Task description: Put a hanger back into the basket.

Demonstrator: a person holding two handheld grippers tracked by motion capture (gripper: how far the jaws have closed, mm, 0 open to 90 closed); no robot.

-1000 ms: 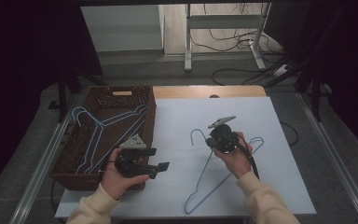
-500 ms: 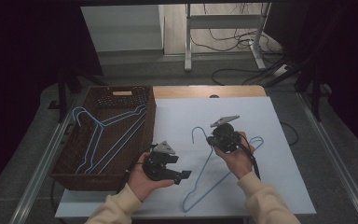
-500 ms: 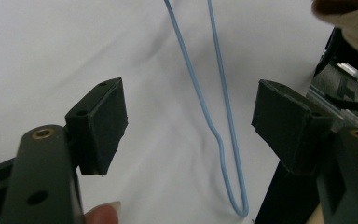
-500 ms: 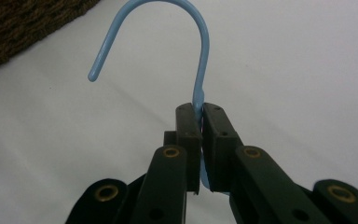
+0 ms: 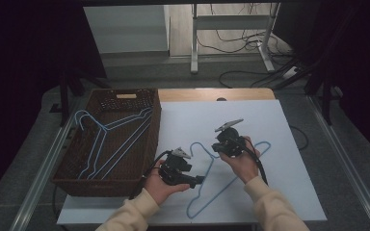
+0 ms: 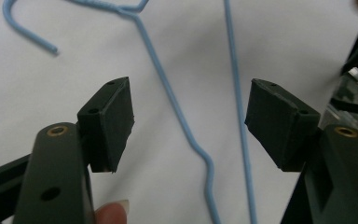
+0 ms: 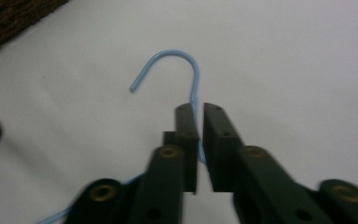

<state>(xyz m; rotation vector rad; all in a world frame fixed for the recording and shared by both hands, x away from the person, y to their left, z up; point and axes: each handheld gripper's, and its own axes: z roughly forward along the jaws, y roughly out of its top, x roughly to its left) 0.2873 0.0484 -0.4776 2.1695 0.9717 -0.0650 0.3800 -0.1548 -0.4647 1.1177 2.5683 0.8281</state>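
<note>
With the right gripper [image 7: 196, 116] clamped on the neck of the blue hanger [image 5: 212, 180] lying on the white table [image 5: 289, 159], apparently only lightly, the thin wire may pivot or slip before the wide-open left gripper [image 6: 189, 116], poised over its arm, closes.

The high view is dim overall; both sides and the far corners fall into near black, and only the white table sheet [image 5: 250, 120] and the pale floor beyond it catch soft, even light. Shadows under the hands are faint. The left gripper view is bright and flat, its near jaws soft and the right edge blurred. The right gripper view is greyer, the near jaw bases smeared, the hanger hook [image 7: 177, 63] slightly soft.
</note>
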